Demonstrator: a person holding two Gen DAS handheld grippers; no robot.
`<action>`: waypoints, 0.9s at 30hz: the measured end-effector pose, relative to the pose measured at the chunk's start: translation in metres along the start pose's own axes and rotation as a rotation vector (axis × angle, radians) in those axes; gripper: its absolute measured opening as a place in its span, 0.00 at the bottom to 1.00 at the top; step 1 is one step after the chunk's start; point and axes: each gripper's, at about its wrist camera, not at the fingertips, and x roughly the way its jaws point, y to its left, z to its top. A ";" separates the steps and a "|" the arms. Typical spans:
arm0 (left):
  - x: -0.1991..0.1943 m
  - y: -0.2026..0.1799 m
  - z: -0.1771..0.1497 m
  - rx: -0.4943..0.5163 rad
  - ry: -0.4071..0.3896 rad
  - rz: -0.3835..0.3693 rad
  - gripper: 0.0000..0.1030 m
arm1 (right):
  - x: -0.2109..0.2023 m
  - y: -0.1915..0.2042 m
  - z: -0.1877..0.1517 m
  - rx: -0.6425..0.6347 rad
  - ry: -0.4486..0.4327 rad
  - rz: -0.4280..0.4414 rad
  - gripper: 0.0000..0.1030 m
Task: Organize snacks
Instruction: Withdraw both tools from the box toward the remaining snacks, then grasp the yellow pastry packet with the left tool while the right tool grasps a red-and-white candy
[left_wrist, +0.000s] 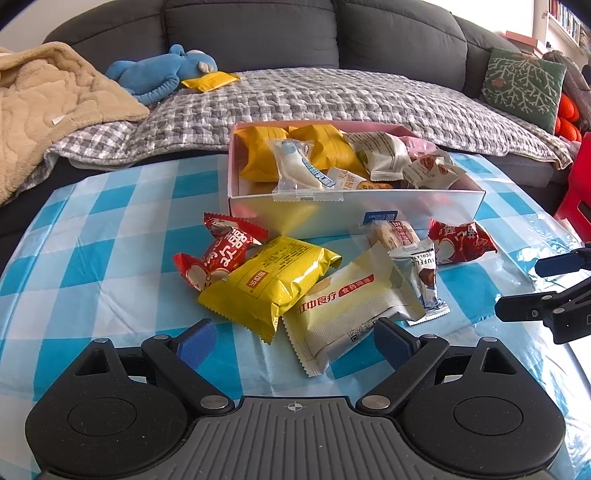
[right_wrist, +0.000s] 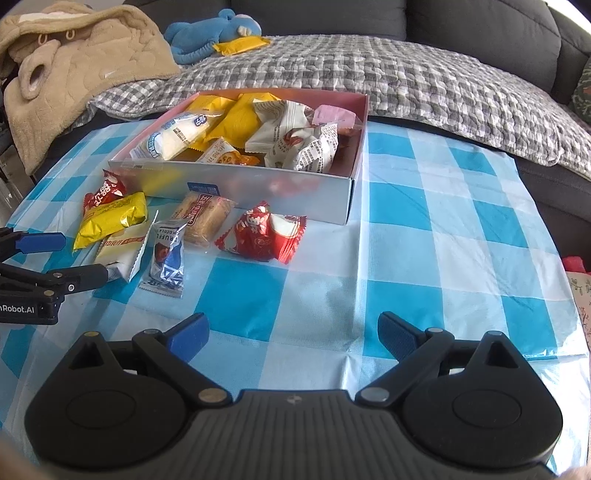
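Glossy crinkled foil snack packets lie on a smooth, shiny checked plastic tablecloth.

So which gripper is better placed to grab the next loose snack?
Left. The left gripper is open right at the cream packet; the right gripper, also open, faces bare tablecloth.

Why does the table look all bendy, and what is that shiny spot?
Left wrist view: the fisheye lens curves the tablecloth edges, and light glares off the yellow packet. Right wrist view: same bending, with shine on the box front.
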 end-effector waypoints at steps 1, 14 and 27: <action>0.000 0.000 0.001 -0.001 -0.002 -0.002 0.91 | 0.000 0.000 0.001 0.004 -0.001 -0.001 0.95; 0.004 -0.001 0.020 0.042 -0.052 -0.023 0.89 | 0.013 -0.008 0.017 0.094 -0.011 0.002 0.95; 0.027 0.013 0.039 0.035 0.016 -0.107 0.76 | 0.024 -0.007 0.033 0.167 -0.047 0.029 0.85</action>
